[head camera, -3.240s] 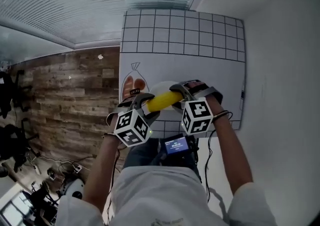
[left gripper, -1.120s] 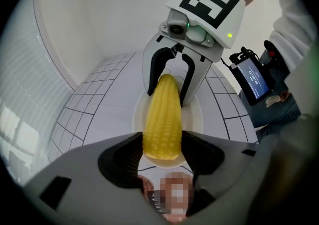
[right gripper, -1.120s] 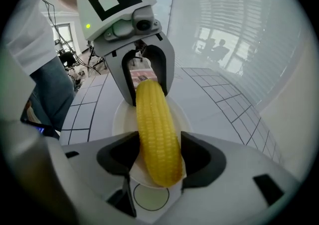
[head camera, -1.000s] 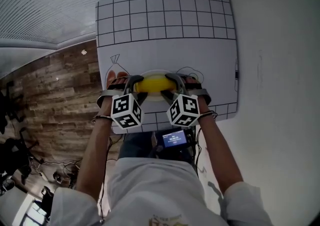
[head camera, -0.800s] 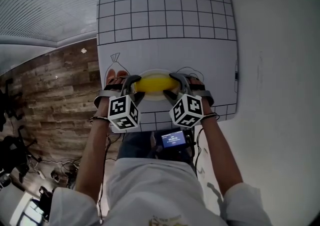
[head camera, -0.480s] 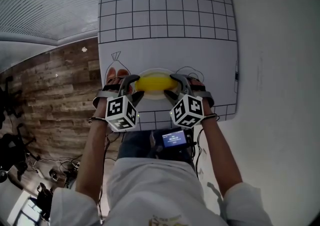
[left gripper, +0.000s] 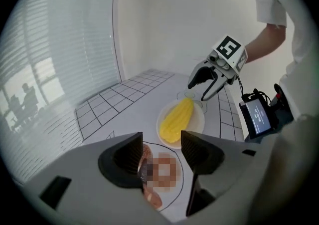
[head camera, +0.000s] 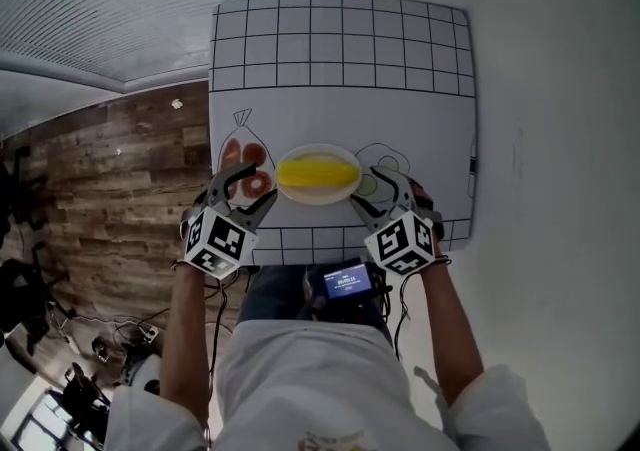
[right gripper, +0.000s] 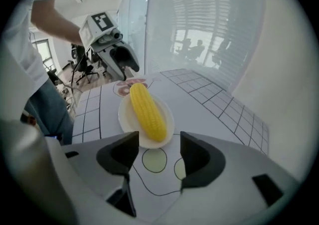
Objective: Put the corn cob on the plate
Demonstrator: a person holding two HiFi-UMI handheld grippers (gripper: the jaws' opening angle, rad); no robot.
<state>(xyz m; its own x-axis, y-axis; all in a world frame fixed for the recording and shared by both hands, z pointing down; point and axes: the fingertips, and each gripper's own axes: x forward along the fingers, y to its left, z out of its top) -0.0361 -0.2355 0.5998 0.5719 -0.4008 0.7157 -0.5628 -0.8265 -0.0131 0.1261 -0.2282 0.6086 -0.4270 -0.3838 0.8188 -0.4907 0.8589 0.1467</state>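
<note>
The corn cob (head camera: 318,174) lies on the white plate (head camera: 314,200), task seemingly done, flanked by left gripper (head camera: 246,193) and right gripper (head camera: 377,191), jaws apart, empty.

Text on device screen (head camera: 346,284) too small to read; red drawing (head camera: 243,153) partly behind left tool (head camera: 252,185).

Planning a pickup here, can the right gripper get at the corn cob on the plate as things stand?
Probably yes. The right gripper is open and empty, the corn cob lies uncovered on the plate just ahead of its jaws, with nothing between them.
</note>
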